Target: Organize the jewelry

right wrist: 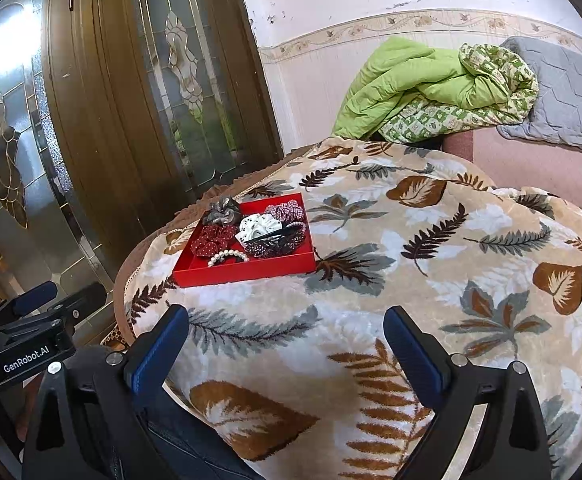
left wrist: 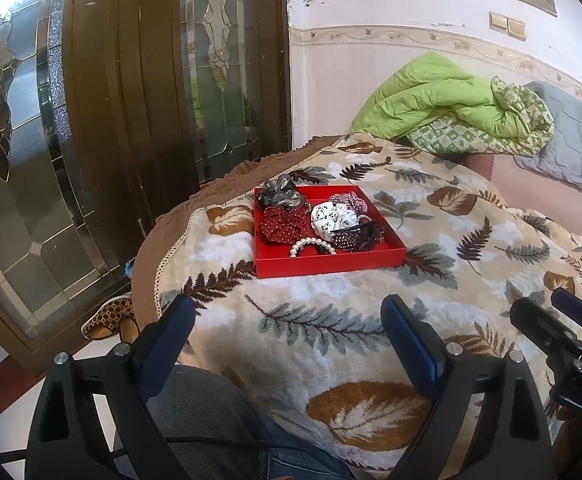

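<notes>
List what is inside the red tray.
The red tray holds a grey scrunchie, a red dotted scrunchie, a white scrunchie, a checked scrunchie, a pearl bracelet and a dark hair clip. Anything beneath them is hidden.

A red tray [left wrist: 323, 266] sits on a leaf-patterned blanket [left wrist: 331, 320], holding scrunchies, a pearl bracelet [left wrist: 311, 245] and a dark hair clip [left wrist: 357, 234]. The left gripper [left wrist: 287, 344] hovers near it with fingers spread wide, empty. The right gripper [left wrist: 563, 320] shows at the frame's right edge.
</notes>
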